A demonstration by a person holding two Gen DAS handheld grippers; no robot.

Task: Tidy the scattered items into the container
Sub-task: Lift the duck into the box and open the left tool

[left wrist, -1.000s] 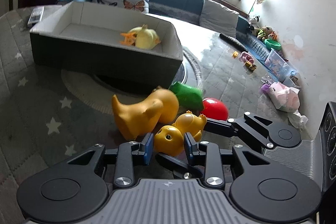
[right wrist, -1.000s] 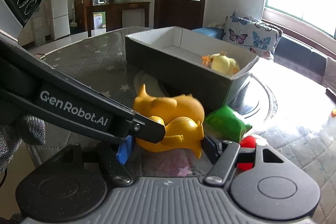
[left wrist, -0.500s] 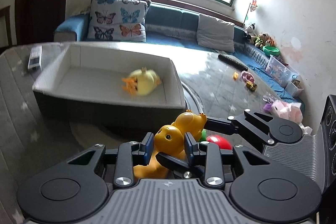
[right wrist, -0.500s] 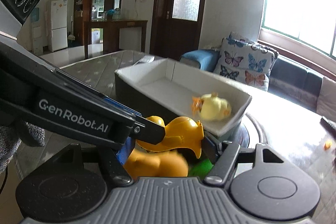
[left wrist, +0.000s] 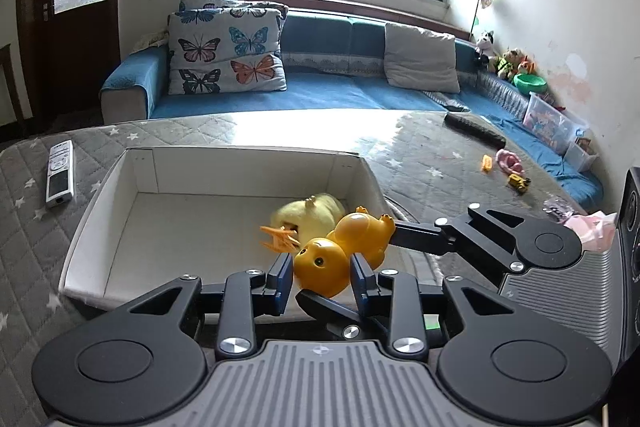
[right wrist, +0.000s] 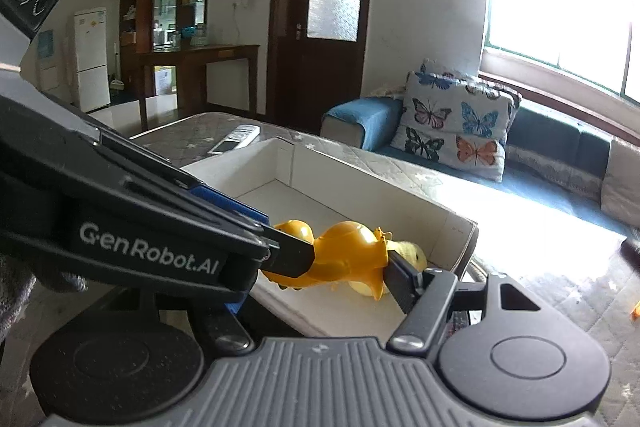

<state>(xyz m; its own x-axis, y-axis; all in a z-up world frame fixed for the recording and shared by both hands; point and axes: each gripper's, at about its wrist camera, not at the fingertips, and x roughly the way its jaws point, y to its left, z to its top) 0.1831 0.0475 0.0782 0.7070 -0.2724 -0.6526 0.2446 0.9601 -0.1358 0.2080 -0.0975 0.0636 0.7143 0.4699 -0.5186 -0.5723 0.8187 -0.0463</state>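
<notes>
An orange toy duck (left wrist: 352, 235) hangs over the near right part of the white-lined box (left wrist: 224, 163). My left gripper (left wrist: 321, 275) has its blue pads pressed on the duck's head, and its jaws are closing. My right gripper (right wrist: 332, 267) grips the same orange duck (right wrist: 344, 251) at body and tail; the left gripper hides its left finger in the right wrist view. A pale yellow plush duck (left wrist: 316, 211) lies inside the box just beyond the orange one. In the right wrist view the box wall (right wrist: 360, 179) runs behind the duck.
A white remote (left wrist: 60, 173) lies on the quilted table left of the box. A long black object (left wrist: 474, 129) and small toys (left wrist: 508, 163) sit at the table's far right. Behind the table stands a blue sofa with butterfly cushions (left wrist: 228, 59).
Both grippers rose with the orange duck from the table and carried it forward over the box. The big yellow duck, green toy and red ball have dropped out of view.
</notes>
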